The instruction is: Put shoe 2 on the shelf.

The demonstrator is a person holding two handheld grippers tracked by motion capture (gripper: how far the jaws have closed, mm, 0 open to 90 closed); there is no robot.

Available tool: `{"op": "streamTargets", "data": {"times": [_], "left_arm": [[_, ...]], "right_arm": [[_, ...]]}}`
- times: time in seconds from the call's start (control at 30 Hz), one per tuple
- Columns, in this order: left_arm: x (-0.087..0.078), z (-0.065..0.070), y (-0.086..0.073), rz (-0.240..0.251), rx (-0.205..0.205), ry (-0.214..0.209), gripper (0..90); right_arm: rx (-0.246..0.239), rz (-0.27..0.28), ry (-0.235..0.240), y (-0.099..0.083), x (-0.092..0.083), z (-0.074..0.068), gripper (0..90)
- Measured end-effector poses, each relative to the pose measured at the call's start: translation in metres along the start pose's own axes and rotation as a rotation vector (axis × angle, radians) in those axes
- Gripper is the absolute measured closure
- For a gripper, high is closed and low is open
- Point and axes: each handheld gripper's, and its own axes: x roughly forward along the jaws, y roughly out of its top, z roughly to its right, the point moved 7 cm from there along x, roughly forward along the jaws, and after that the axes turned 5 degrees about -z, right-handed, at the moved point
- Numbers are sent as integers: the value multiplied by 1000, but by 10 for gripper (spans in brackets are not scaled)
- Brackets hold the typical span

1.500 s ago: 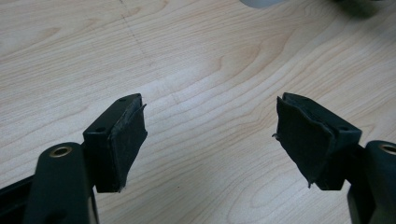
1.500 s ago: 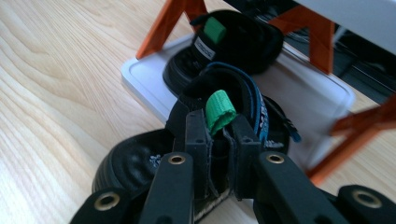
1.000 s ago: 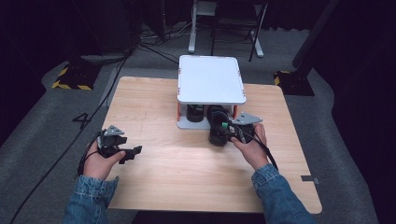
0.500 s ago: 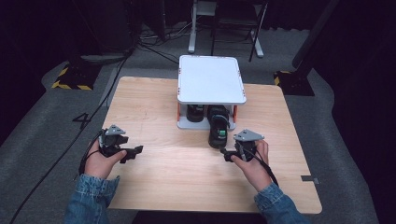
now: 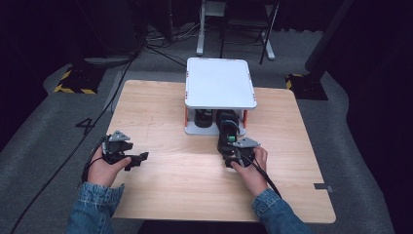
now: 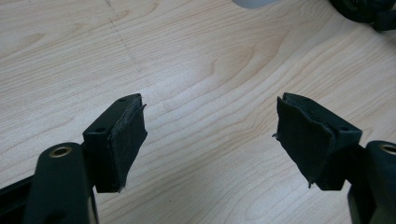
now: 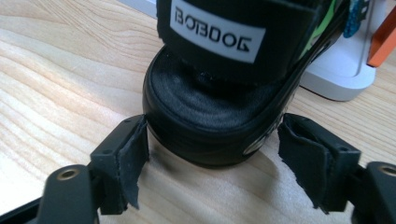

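The jaws of the right gripper [image 7: 212, 163] had just been opening and stood spread at the heel of a black shoe [image 7: 219, 93], not pressing it. The shoe lay mid-table, its toe hidden under a white shelf [image 5: 220, 83]. The left gripper [image 6: 210, 140] gaped over the bare pale wooden table [image 5: 160, 112] near its left edge. Grey carpet and darkness surrounded it.

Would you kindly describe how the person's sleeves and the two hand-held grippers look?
Both forearms wear blue denim sleeves. The left hand-held gripper and the right hand-held gripper are black, each topped by a grey three-cornered plate, with a black cable trailing back. In the left gripper view, each jaw carries a frayed black pad and a brass-coloured rivet at its base.
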Motion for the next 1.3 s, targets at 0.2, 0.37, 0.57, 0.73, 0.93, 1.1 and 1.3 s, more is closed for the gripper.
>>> {"op": "streamTargets", "data": {"times": [0.2, 0.37, 0.57, 0.73, 0.93, 1.1, 1.3], "left_arm": [[0, 0, 0, -3, 3, 0, 242], [0, 1, 0, -2, 3, 2, 242], [1, -2, -3, -5, -3, 3, 242], [2, -3, -3, -11, -4, 4, 242], [5, -5, -4, -18, -9, 1, 242], [6, -3, -2, -12, -5, -3, 242], [4, -3, -1, -10, -1, -3, 242]], "right_arm": [[18, 62, 26, 20, -4, 4, 269], [25, 57, 27, 33, 8, 13, 264], [26, 64, 19, 49, 27, 28, 266], [-8, 65, 23, 63, 44, 39, 267], [-18, 91, 27, 74, 57, 47, 266], [-8, 110, 19, 76, 56, 48, 295], [68, 142, 61, 66, 20, 28, 314]]}}
